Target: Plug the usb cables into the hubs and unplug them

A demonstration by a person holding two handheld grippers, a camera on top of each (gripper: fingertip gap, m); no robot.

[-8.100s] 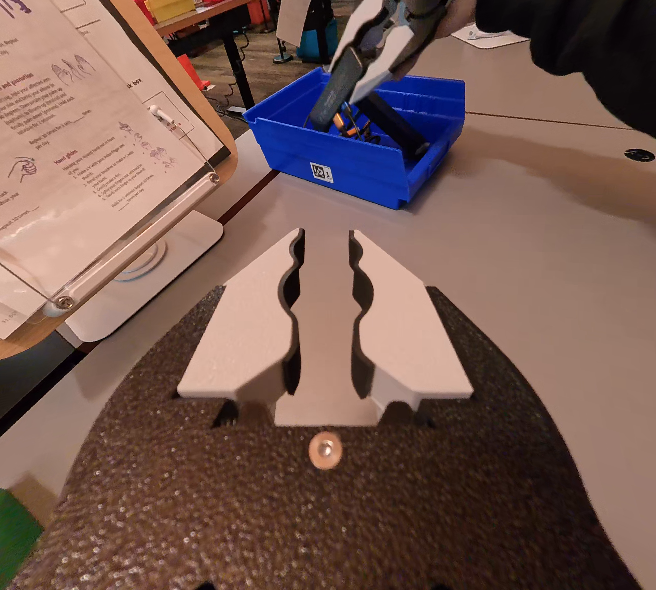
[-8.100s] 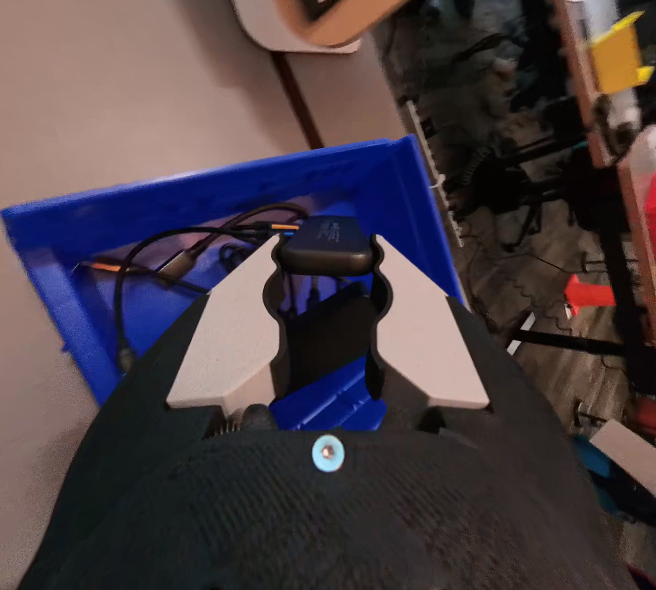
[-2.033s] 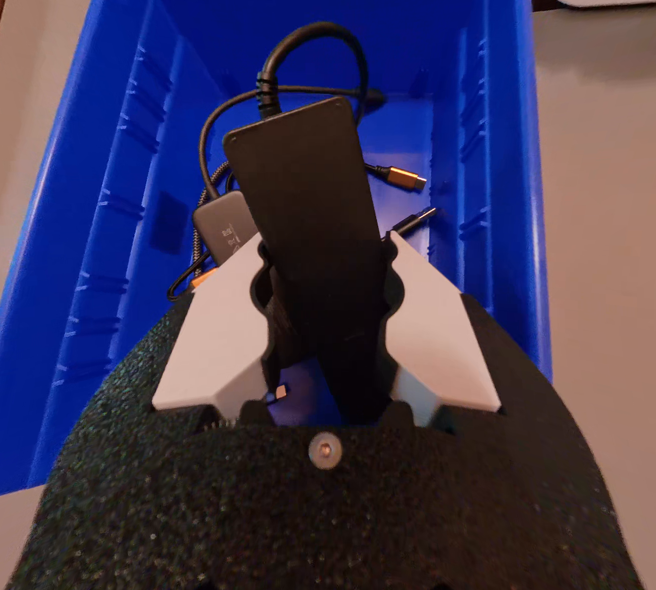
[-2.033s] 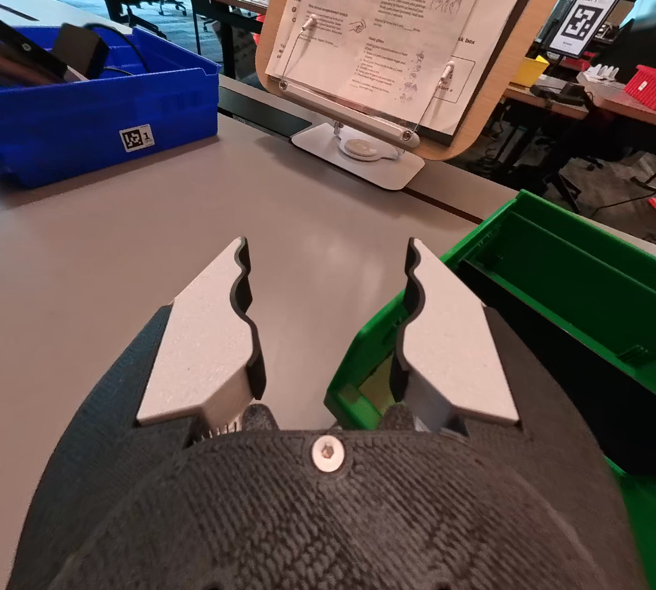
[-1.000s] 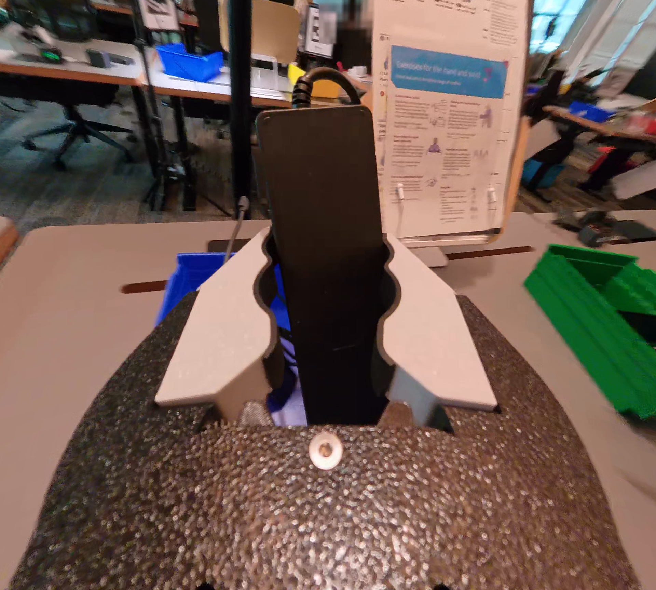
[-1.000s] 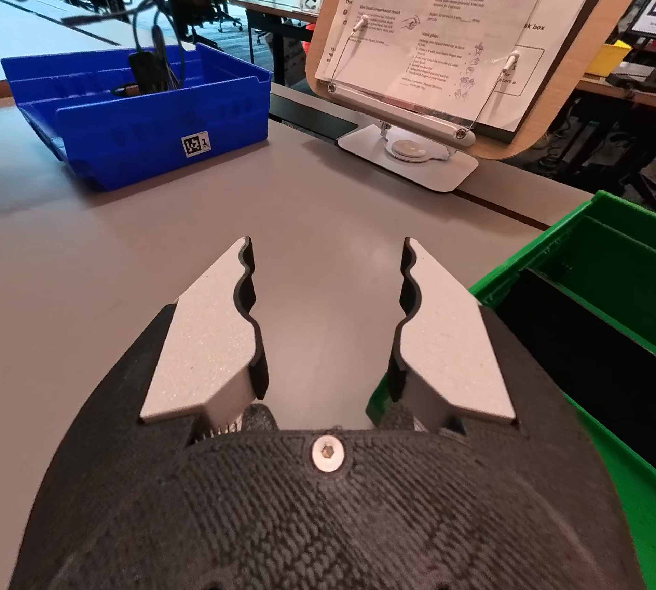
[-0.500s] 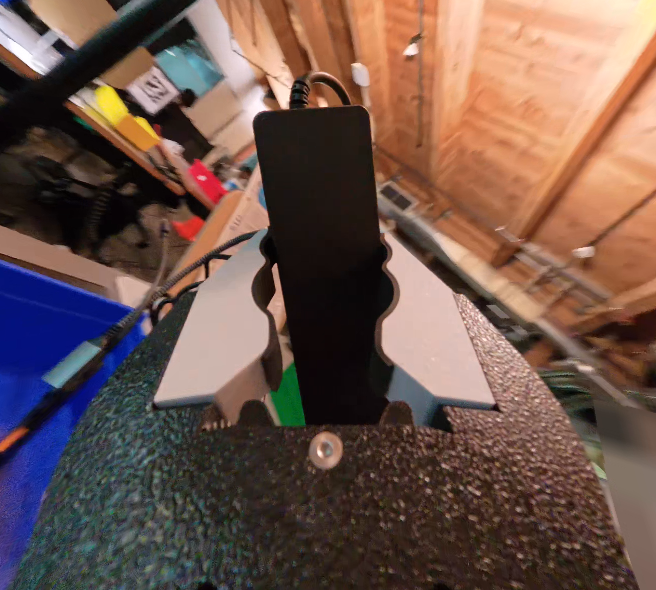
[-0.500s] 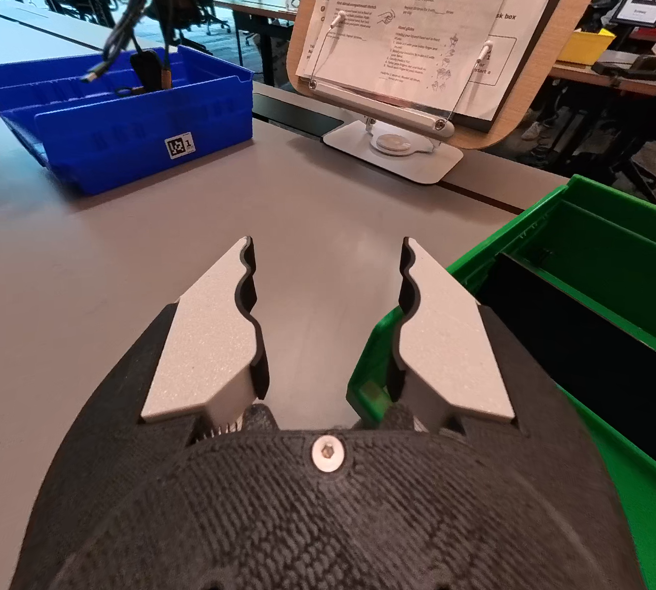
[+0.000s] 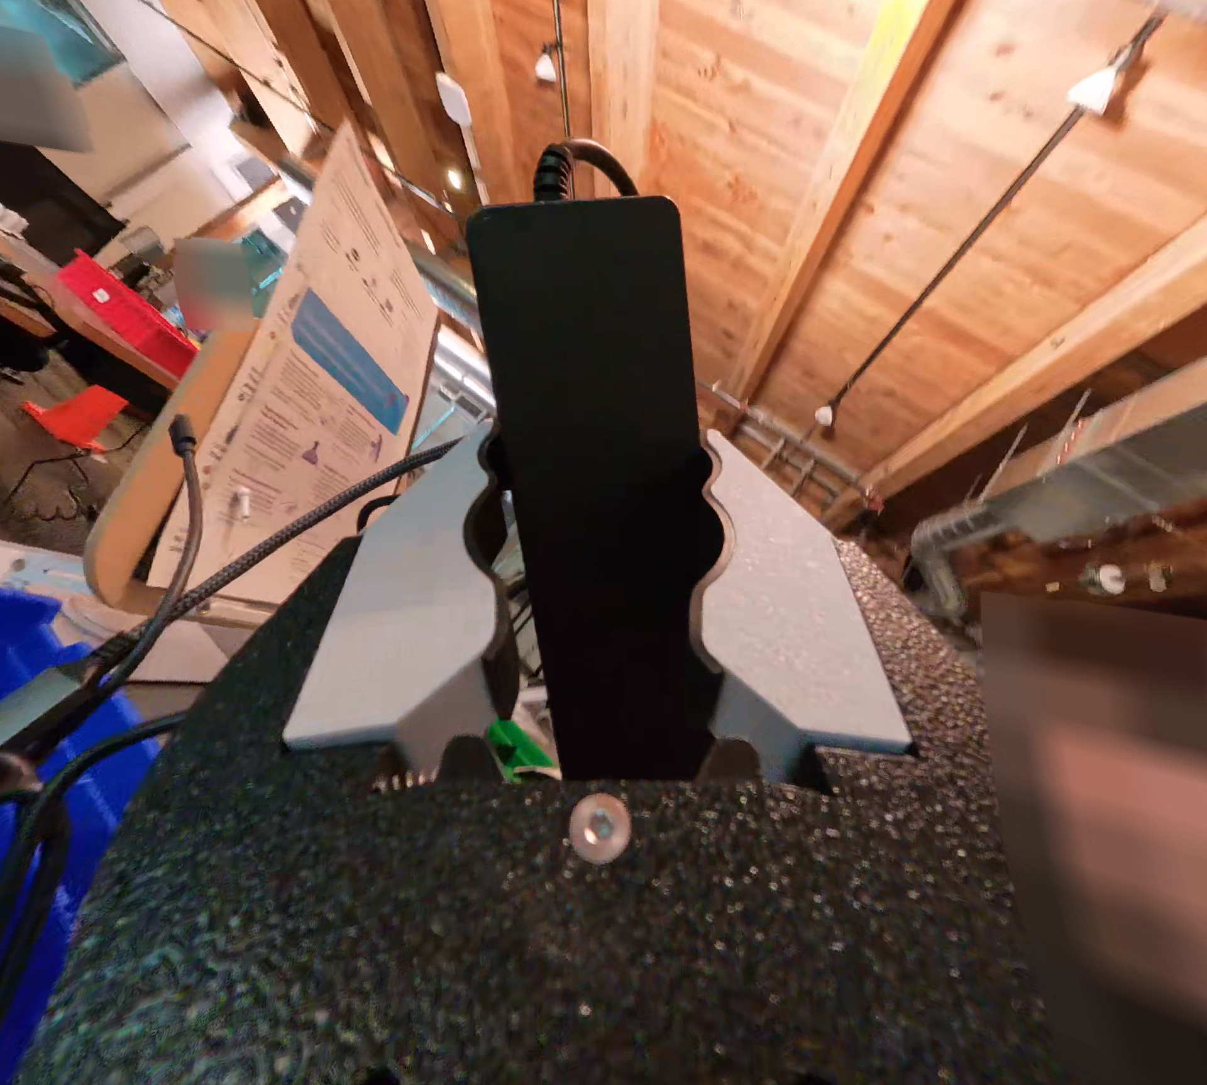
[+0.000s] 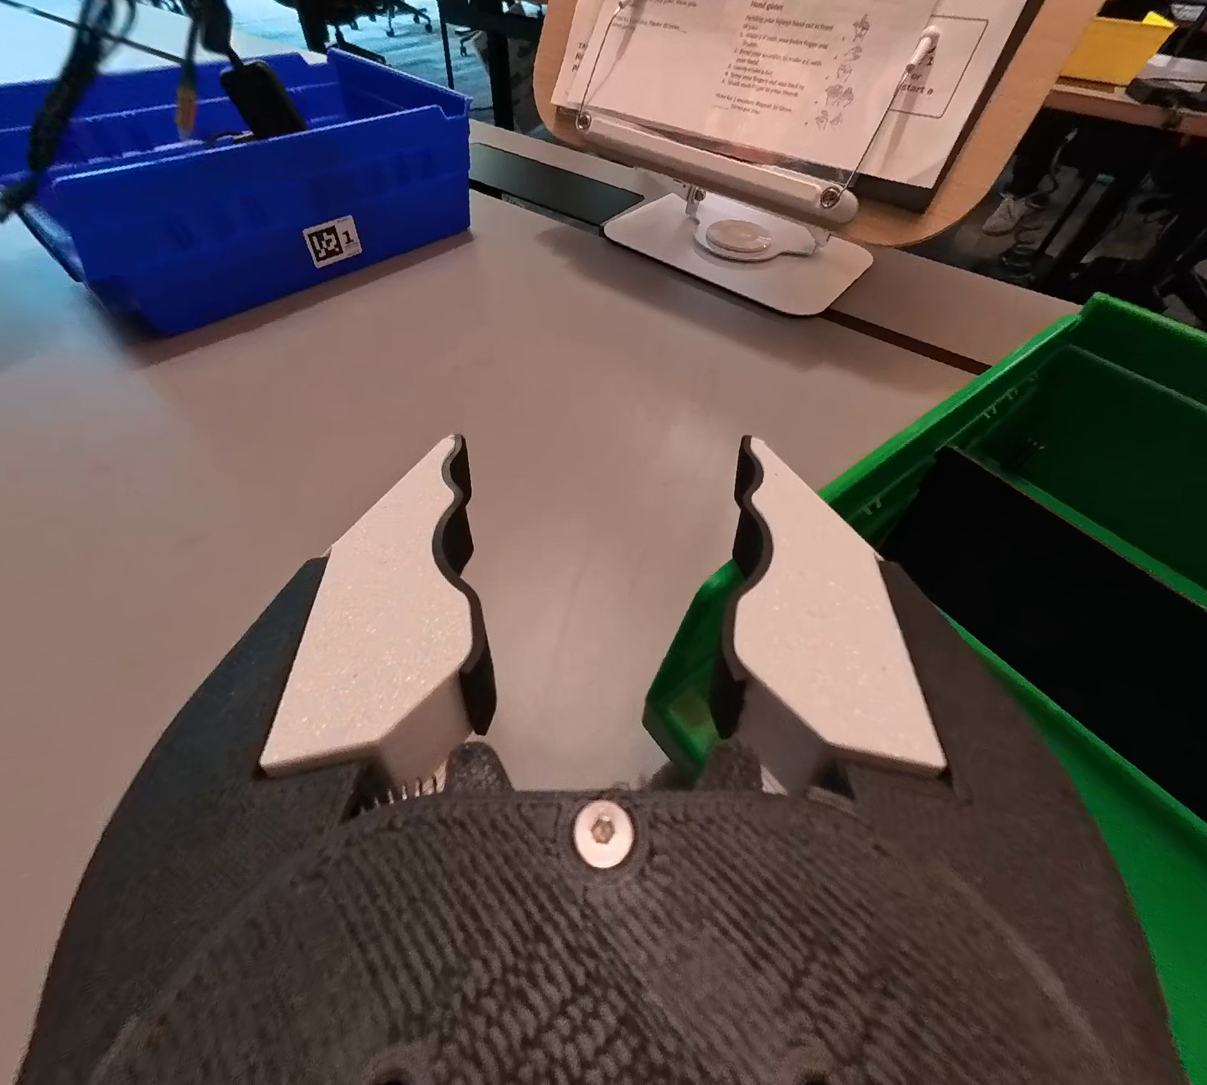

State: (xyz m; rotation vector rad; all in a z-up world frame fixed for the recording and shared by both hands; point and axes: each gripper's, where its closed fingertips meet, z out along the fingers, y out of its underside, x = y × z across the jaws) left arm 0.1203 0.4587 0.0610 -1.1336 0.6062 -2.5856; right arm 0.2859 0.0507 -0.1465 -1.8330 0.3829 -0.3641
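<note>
My left gripper (image 9: 597,453) is shut on a long black USB hub (image 9: 588,400) and holds it upright, tilted up toward the wooden ceiling. A black cable (image 9: 588,155) leaves the hub's top end. A braided cable (image 9: 274,538) and a smooth black cable (image 9: 186,505) hang off to the left, over the blue bin (image 9: 39,747). My right gripper (image 10: 601,453) is open and empty, low over the grey table (image 10: 326,433). In the right wrist view the cables (image 10: 72,67) dangle above the blue bin (image 10: 261,204), where a second dark hub (image 10: 261,100) leans.
A green bin (image 10: 980,531) with a black insert (image 10: 1045,583) lies under my right gripper's right finger. A document stand (image 10: 751,204) with printed sheets stands at the table's far edge. Other desks, chairs and coloured bins are behind.
My left gripper has lifted the black hub out of the blue bin and tilted it upward, from facing the room to facing the ceiling; cables trail along. My right gripper stays open, barely shifting.
</note>
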